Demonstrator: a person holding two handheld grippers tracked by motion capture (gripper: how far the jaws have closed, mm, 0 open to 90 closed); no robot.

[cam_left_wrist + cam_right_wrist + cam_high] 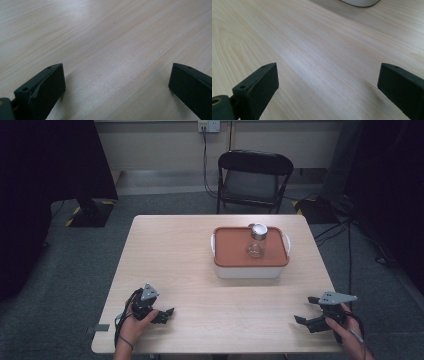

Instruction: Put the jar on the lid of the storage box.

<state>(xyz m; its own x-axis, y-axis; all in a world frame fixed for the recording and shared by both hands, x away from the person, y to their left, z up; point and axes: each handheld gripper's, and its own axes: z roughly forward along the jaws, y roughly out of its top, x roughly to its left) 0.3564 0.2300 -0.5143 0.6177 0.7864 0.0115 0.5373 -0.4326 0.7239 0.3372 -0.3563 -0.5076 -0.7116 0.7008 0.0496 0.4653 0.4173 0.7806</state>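
In the right claw view, the box (359, 2) is cut off.

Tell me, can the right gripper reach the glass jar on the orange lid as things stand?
Probably yes: the right gripper is open, bare table lies between, and the glass jar stands upright, uncovered, on the orange lid.
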